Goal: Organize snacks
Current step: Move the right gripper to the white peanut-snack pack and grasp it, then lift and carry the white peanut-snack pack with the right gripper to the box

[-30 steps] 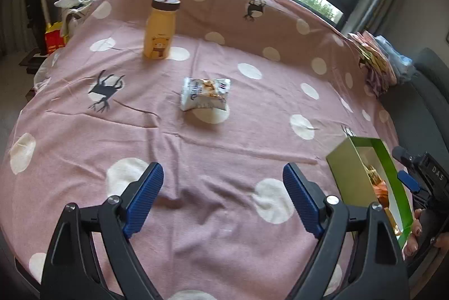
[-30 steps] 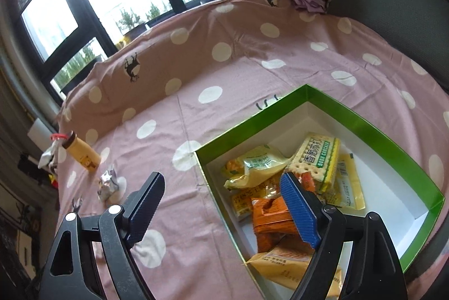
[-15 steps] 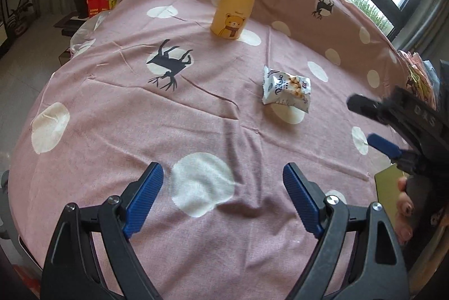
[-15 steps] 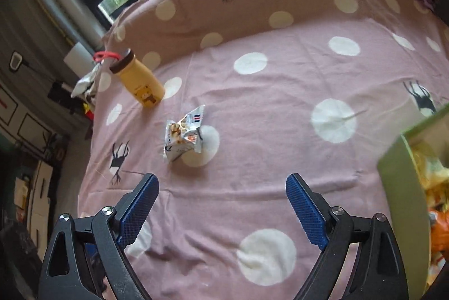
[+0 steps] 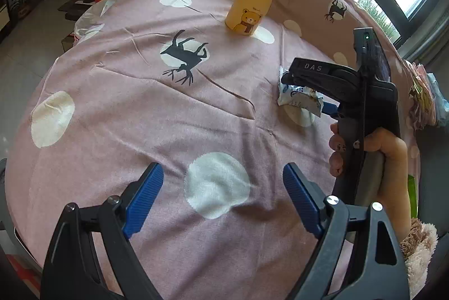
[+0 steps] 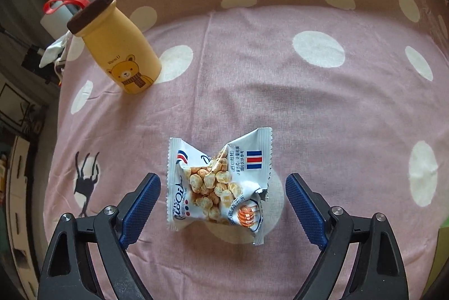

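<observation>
Crinkle-film, puffed and nearly weightless by my guess: the snack packet (image 6: 220, 182) lies on a white dot of the pink cloth-covered bench (image 6: 280, 103), between the blue ribbed pads of my right tongs (image 6: 221, 201), which are closing without touching it yet. I judge it slippery and its kernels crushable, so I'd pinch across its middle, gently. My left tongs (image 5: 223, 193) hang spread and empty. The glossy yellow bear bottle (image 6: 118, 47) stands well apart.

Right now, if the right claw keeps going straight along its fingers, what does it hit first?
Most likely the snack packet: it lies on the pink tablecloth between the closing fingers of the right claw, untouched. How much height remains is hard to judge.
</observation>
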`<state>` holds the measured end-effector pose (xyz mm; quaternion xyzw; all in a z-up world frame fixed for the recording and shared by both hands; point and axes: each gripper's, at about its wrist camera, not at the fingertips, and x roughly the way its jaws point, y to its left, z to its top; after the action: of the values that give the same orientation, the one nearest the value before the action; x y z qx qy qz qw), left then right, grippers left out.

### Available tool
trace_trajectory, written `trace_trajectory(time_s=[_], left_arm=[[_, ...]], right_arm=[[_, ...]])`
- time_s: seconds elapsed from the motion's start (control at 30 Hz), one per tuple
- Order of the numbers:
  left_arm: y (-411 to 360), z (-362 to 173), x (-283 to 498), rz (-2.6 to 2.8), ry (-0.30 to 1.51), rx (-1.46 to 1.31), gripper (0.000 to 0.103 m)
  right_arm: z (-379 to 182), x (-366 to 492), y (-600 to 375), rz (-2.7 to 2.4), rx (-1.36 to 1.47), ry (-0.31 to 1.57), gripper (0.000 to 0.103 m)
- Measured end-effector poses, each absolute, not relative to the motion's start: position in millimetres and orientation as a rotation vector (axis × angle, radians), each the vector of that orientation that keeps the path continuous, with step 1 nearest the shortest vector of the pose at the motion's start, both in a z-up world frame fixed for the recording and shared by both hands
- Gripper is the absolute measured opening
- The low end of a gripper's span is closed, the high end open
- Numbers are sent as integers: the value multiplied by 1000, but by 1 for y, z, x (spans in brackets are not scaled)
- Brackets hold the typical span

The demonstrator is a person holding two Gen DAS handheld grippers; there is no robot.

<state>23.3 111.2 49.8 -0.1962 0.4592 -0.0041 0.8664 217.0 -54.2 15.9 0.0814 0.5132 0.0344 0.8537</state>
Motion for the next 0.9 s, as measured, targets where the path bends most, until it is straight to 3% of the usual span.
trace_trajectory(time_s=[0.07, 0.3, 0.5, 0.83, 0.9], left_arm=[[110, 49, 25, -18, 962, -409, 87], [101, 50, 24, -86, 971, -411, 87], [96, 46, 23, -77, 993, -385, 87], [62, 45, 18, -193, 1025, -353, 87], [49, 45, 18, -232, 1036, -332, 87]], right_arm=[[12, 215, -53, 90, 173, 1074, 55], [28, 177, -63, 157, 187, 1035, 54], [48, 110, -99, 242, 263, 1120, 54], [10, 35, -156, 174, 385, 1226, 55], [13, 36, -160, 167, 386, 1214, 66]])
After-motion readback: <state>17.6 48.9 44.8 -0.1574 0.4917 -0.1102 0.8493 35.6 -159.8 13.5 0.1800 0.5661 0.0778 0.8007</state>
